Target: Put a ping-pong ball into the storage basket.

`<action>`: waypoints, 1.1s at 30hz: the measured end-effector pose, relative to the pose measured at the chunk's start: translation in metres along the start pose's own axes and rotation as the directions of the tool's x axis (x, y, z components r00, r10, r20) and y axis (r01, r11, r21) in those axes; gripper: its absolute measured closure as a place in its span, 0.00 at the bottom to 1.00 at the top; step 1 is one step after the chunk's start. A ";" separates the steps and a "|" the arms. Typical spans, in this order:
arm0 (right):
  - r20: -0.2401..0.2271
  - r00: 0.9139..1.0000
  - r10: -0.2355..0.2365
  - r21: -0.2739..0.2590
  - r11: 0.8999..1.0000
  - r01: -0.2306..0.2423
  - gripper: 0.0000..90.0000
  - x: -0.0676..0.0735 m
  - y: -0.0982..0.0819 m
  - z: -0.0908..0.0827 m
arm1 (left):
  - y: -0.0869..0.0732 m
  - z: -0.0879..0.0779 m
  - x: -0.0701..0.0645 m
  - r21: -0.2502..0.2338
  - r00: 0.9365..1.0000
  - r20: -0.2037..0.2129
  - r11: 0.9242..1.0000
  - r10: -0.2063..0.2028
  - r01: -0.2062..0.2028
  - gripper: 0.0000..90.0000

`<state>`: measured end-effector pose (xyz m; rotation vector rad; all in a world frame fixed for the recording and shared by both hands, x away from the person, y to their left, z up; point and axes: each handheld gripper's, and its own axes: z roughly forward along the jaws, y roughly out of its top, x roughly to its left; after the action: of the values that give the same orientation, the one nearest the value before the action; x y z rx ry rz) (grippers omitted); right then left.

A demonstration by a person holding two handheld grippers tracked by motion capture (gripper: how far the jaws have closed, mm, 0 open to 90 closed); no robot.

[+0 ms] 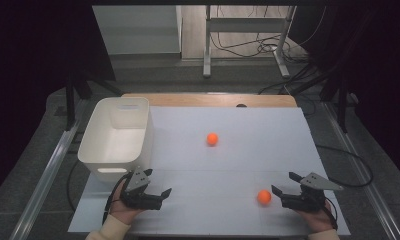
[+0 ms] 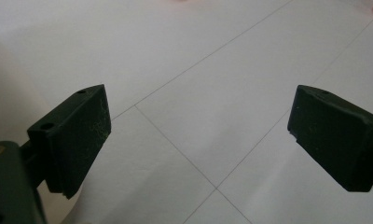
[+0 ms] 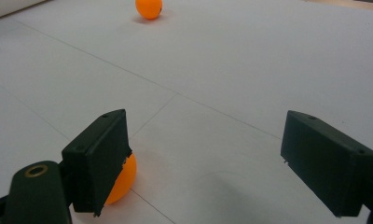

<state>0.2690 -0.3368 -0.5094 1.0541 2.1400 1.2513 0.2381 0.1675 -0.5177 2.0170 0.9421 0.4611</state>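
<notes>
Two orange balls lie on the white table sheet (image 1: pixel 228 165). One ball (image 1: pixel 212 139) rests near the middle, also far off in the right gripper view (image 3: pixel 148 8). The other ball (image 1: pixel 264 197) sits at the front right, just left of my right gripper (image 1: pixel 283 184). In the right gripper view this near ball (image 3: pixel 121 179) peeks out behind the left jaw, outside the gap. My right gripper (image 3: pixel 205 158) is open and holds nothing. My left gripper (image 1: pixel 156 182) rests at the front left, open (image 2: pixel 198 133), with bare sheet between its jaws.
A white plastic bin (image 1: pixel 118 137) stands at the left of the table, just behind my left gripper. The sheet's front edge runs close under both hands. Cables and a metal frame (image 1: pixel 248 40) lie on the floor beyond the table.
</notes>
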 end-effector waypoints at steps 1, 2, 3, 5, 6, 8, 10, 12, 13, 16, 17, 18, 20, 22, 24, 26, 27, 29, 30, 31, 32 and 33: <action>-0.001 1.000 -0.001 0.000 1.000 0.001 0.18 0.000 0.000 0.000 | 0.000 0.000 0.000 -0.001 1.000 -0.002 1.000 0.001 -0.001 0.07; -0.001 1.000 -0.002 -0.001 1.000 0.002 0.18 0.000 0.000 0.000 | 0.000 0.000 0.000 -0.003 1.000 -0.003 1.000 0.001 -0.001 0.07; -0.001 1.000 0.000 0.001 1.000 0.000 0.18 0.000 0.000 0.000 | 0.000 0.000 0.000 -0.004 1.000 -0.003 1.000 -0.001 0.001 0.07; -0.003 1.000 0.000 0.001 1.000 0.000 0.18 0.000 0.000 0.000 | 0.001 0.000 0.000 -0.004 1.000 0.000 1.000 -0.006 0.006 0.07; -0.001 1.000 -0.001 0.003 1.000 0.001 0.18 0.000 0.000 0.000 | 0.001 0.001 -0.001 -0.003 1.000 0.002 1.000 -0.008 0.008 0.07; -0.001 1.000 0.001 0.003 1.000 -0.001 0.18 0.000 0.000 0.000 | 0.001 0.001 -0.001 -0.004 1.000 0.003 1.000 -0.007 0.007 0.07; -0.002 1.000 -0.007 0.006 1.000 0.007 0.18 0.001 0.000 0.000 | 0.001 0.001 -0.001 -0.004 1.000 0.005 1.000 -0.008 0.008 0.07; -0.007 1.000 -0.013 0.007 1.000 0.013 0.18 0.002 0.000 0.001 | 0.001 0.001 0.000 -0.003 1.000 0.005 1.000 -0.009 0.009 0.08; -0.007 1.000 -0.017 0.011 1.000 0.017 0.18 0.003 0.000 0.001 | 0.001 0.001 -0.001 -0.003 1.000 0.006 1.000 -0.009 0.009 0.08; -0.009 1.000 -0.022 0.012 1.000 0.022 0.18 0.003 0.000 0.002 | 0.001 0.002 -0.001 -0.001 1.000 0.006 1.000 -0.007 0.007 0.08; -0.011 1.000 -0.022 0.012 1.000 0.022 0.18 0.003 0.000 0.001 | 0.002 0.002 -0.001 -0.001 1.000 0.012 1.000 -0.012 0.012 0.08; -0.013 1.000 -0.024 0.011 1.000 0.024 0.18 0.003 0.000 0.001 | 0.002 0.003 -0.001 0.000 1.000 0.014 1.000 -0.012 0.012 0.08; -0.014 1.000 -0.025 0.011 1.000 0.025 0.18 0.003 0.000 0.001 | 0.002 0.003 -0.001 0.001 1.000 0.013 1.000 -0.013 0.013 0.08; -0.021 0.999 -0.028 0.010 1.000 0.028 0.18 0.003 0.001 0.002 | 0.003 0.003 -0.001 0.000 1.000 0.014 1.000 -0.018 0.018 0.08; -0.026 0.999 -0.028 0.010 1.000 0.029 0.18 0.003 0.001 0.003 | 0.003 0.003 -0.002 -0.002 1.000 0.012 1.000 -0.023 0.023 0.08; -0.030 0.999 -0.030 0.012 0.999 0.031 0.18 0.002 0.000 0.004 | 0.005 0.003 -0.004 -0.005 0.999 0.021 1.000 -0.026 0.026 0.08; -0.034 0.999 -0.031 0.012 0.999 0.032 0.18 0.002 0.000 0.004 | 0.005 0.003 -0.005 -0.006 0.999 0.022 1.000 -0.025 0.025 0.08; -0.042 0.999 -0.021 0.009 1.000 0.021 0.18 0.000 0.001 0.005 | 0.007 0.003 -0.007 -0.005 1.000 0.021 1.000 -0.013 0.013 0.08; -0.051 0.999 -0.010 0.001 1.000 0.010 0.18 0.000 0.002 0.006 | 0.008 0.002 -0.008 -0.007 1.000 0.020 1.000 -0.014 0.014 0.08; -0.051 0.999 -0.010 0.001 1.000 0.010 0.18 0.000 0.002 0.006 | 0.008 0.002 -0.008 -0.007 1.000 0.020 1.000 -0.014 0.014 0.08; -0.056 0.998 -0.007 -0.001 1.000 0.007 0.18 -0.001 0.003 0.006 | 0.009 0.002 -0.008 -0.008 1.000 0.020 1.000 -0.015 0.015 0.08; -0.057 0.998 -0.010 -0.001 1.000 0.010 0.18 -0.001 0.003 0.007 | 0.010 0.002 -0.009 -0.008 1.000 0.017 1.000 -0.017 0.017 0.08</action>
<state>0.2753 -0.3327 -0.5099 1.0178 2.1842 1.2923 0.2376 0.1557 -0.5109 2.0012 0.9442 0.4370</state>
